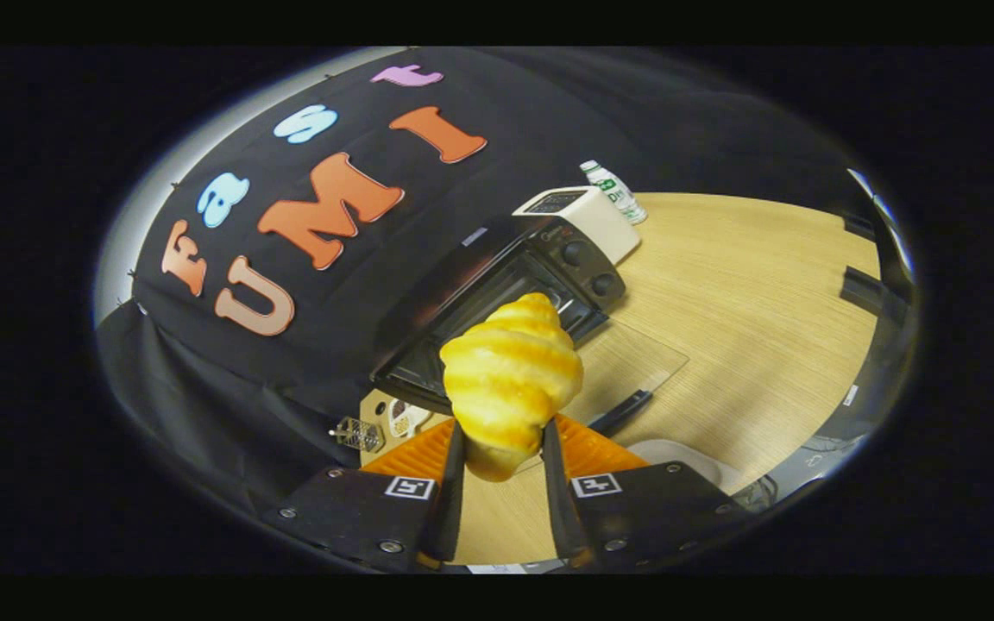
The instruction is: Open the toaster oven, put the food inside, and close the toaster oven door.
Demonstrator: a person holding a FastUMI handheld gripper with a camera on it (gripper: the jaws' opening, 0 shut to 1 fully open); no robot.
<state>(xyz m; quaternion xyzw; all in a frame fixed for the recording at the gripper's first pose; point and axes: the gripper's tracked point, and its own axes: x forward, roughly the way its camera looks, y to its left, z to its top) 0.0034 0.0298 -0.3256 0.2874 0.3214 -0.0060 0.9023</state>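
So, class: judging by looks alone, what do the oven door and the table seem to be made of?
Oven door: clear glass, probably; the table's grain shows through it. Table: pale wood or wood-look laminate, matte, with fine straight grain. The hand-held gripper is shut on the croissant.

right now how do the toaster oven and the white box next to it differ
The toaster oven is black; the white box beside it is pale. The oven is open, its glass door folded down onto the table; the box looks closed. The oven's front has two knobs; the box has a dark panel on top. The oven is the larger. Both stand on the table against the wall. The gripper holds a croissant before the oven.
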